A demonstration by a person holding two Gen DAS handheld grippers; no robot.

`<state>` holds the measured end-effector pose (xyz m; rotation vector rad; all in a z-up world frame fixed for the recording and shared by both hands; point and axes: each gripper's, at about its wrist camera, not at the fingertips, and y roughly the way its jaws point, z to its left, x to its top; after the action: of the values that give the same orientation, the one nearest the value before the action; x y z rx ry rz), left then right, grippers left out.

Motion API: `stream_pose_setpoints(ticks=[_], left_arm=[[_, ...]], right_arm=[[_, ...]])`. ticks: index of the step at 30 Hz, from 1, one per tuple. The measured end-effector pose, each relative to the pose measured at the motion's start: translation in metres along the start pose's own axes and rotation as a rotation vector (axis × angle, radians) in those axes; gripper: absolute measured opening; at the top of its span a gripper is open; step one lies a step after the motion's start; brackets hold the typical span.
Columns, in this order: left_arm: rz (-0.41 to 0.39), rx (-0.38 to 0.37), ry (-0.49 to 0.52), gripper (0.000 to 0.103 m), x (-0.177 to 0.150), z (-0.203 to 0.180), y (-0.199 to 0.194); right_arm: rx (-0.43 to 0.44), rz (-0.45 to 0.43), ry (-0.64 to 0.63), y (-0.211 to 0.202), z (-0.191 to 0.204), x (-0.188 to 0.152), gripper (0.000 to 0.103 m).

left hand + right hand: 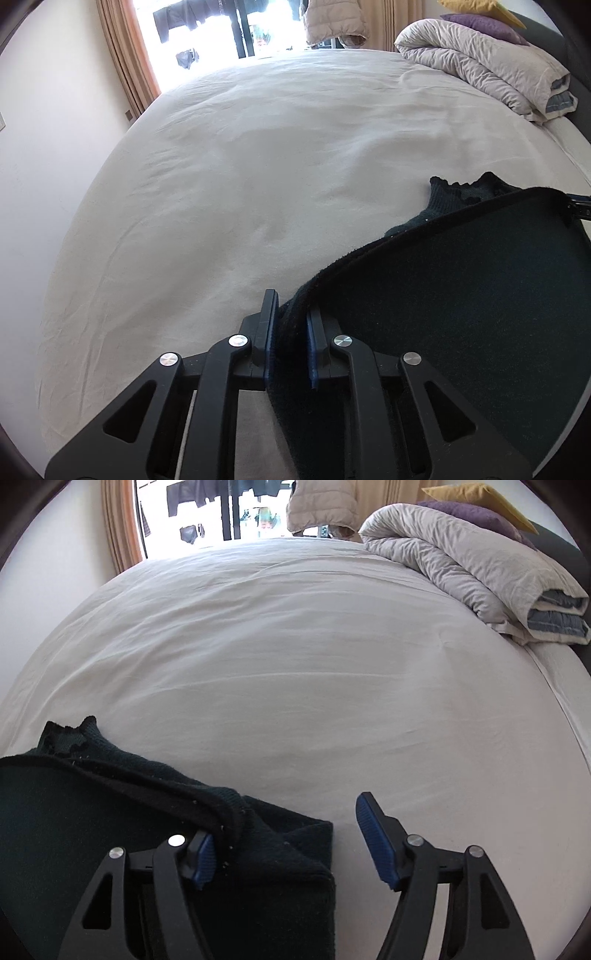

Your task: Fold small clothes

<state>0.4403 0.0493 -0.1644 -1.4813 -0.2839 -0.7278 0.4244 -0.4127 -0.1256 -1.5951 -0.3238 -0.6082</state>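
i've got the left gripper (290, 332) clamped on an edge of the dark cloth (461, 314); the rest drapes right over the bed (240, 166). right gripper (284, 845) is wide open, cloth (266, 878) under its left finger, nothing held. risk: a one-sided hold lets the raised edge sag and fold crooked. the thick hem could also slip from the pads if i pull sideways.

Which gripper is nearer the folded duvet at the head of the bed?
Right. The folded duvet lies far ahead to the right; the right gripper sits on that side, the left gripper farther left.
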Motion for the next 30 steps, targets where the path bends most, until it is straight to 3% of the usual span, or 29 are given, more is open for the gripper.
stream_pose_setpoints(ticks=[1, 2, 3, 5, 8, 10, 14, 17, 20, 23, 27, 30], left_arm=[[-0.010, 0.017, -0.002, 0.024, 0.001, 0.003, -0.003], [-0.019, 0.038, -0.006, 0.039, 0.003, 0.005, -0.006], [-0.028, 0.070, -0.014, 0.064, 0.005, 0.009, -0.009], [-0.067, 0.134, -0.039, 0.080, 0.009, 0.018, -0.017], [-0.088, 0.142, -0.073, 0.080, 0.011, 0.028, -0.031], [-0.112, 0.168, -0.071, 0.080, 0.011, 0.028, -0.041], [-0.188, 0.182, -0.063, 0.080, 0.007, 0.013, -0.071], [-0.229, 0.153, -0.011, 0.080, 0.005, -0.017, -0.086], [-0.196, 0.138, 0.084, 0.080, 0.002, -0.054, -0.078], [-0.121, 0.158, 0.131, 0.080, -0.008, -0.073, -0.051], [-0.044, 0.143, 0.096, 0.081, -0.021, -0.068, -0.021], [-0.050, 0.126, 0.056, 0.081, -0.022, -0.059, -0.019]], right_arm=[[-0.012, -0.009, -0.010, -0.004, 0.001, -0.003, 0.069], [-0.023, -0.016, -0.021, -0.006, 0.004, -0.004, 0.069], [-0.032, -0.015, -0.030, -0.007, 0.006, -0.004, 0.069], [-0.046, -0.006, -0.029, -0.006, 0.007, -0.001, 0.069], [-0.040, -0.009, 0.037, -0.007, 0.000, 0.005, 0.078], [-0.036, 0.000, 0.093, -0.006, -0.007, 0.010, 0.091], [-0.057, 0.009, 0.038, -0.008, -0.002, 0.019, 0.092], [-0.012, -0.004, 0.101, -0.014, -0.011, 0.029, 0.100], [0.055, 0.034, 0.216, -0.013, -0.030, 0.036, 0.102], [0.080, 0.010, 0.284, -0.018, -0.045, 0.037, 0.103], [0.118, -0.014, 0.477, -0.020, -0.080, 0.029, 0.103], [0.054, -0.027, 0.531, -0.027, -0.094, 0.026, 0.102]])
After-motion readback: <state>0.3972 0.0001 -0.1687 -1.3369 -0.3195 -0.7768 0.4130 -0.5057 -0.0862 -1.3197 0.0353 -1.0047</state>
